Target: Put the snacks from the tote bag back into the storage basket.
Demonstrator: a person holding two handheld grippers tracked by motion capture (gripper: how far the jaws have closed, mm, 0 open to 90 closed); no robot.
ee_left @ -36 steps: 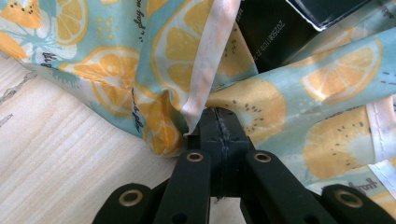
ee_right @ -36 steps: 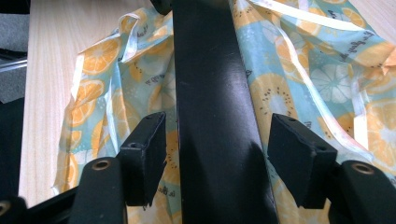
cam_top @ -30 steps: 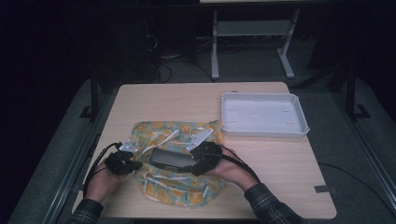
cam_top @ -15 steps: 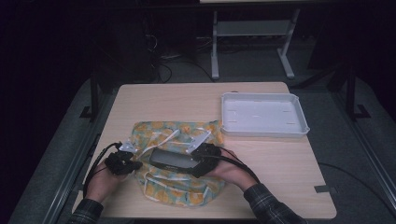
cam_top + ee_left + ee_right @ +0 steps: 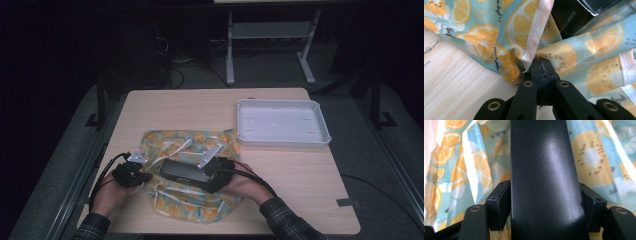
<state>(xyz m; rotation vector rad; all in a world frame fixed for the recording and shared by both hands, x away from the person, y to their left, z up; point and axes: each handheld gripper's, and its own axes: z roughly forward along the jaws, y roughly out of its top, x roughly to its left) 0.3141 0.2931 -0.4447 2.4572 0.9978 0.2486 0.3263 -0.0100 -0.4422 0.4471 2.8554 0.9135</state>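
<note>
A fabric bag printed with orange slices on light blue lies on the near half of the wooden table. A flat black box rests across it, lengthwise from left to right. My right gripper is shut on the box's right end. In the right gripper view the black box sits between both jaws of that gripper. My left gripper is at the bag's left edge. Its jaws are shut on a fold of the fabric bag by a pale hem, with the black box beyond.
An empty white tray stands at the table's right rear. Bare tabletop lies behind the bag and to the right of my right hand. Cables trail from both grippers toward the near edge. The floor beyond holds a metal stand.
</note>
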